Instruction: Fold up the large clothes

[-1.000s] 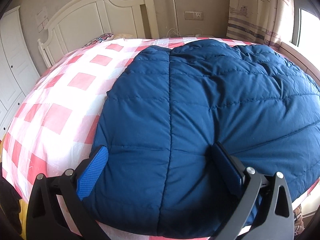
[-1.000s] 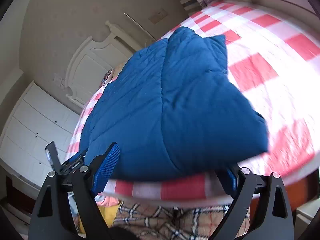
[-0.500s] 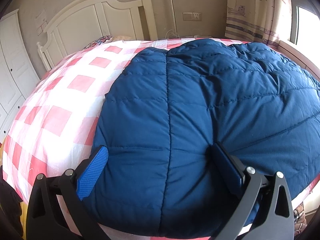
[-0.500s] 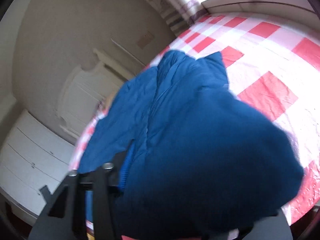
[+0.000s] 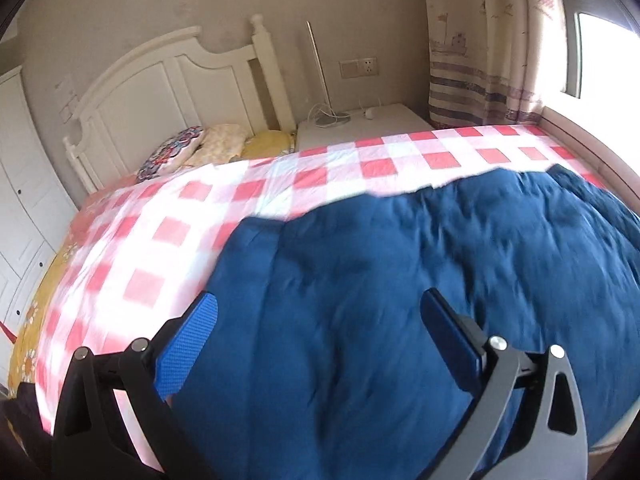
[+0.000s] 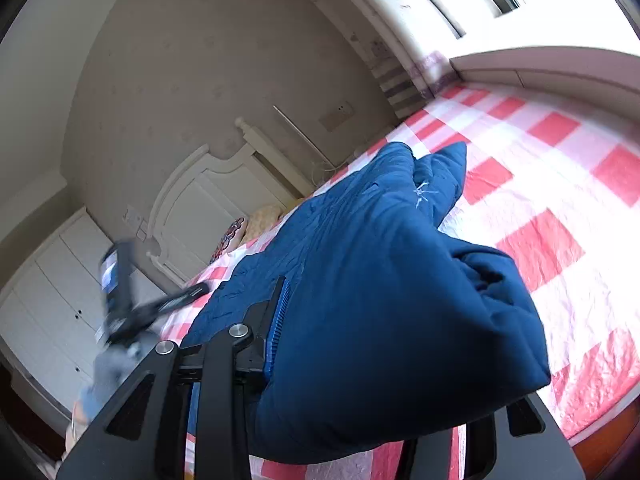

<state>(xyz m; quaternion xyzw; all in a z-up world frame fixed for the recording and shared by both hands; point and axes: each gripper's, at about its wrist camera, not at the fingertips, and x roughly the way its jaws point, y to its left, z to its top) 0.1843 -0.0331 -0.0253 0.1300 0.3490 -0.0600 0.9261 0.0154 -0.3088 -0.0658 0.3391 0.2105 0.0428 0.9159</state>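
Right wrist view: my right hand-held gripper [image 6: 360, 360] is closing on the blue coat's [image 6: 380, 280] corner on the bed [image 6: 560, 200]; left hand-held gripper [image 5: 320, 344] gapes empty above it. Folding looks barely begun.

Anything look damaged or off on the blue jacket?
One oddity: pale loose threads stick out near the far end of the blue jacket in the right wrist view, like a snagged seam. Otherwise nothing is spilled or askew on the checked sheet.
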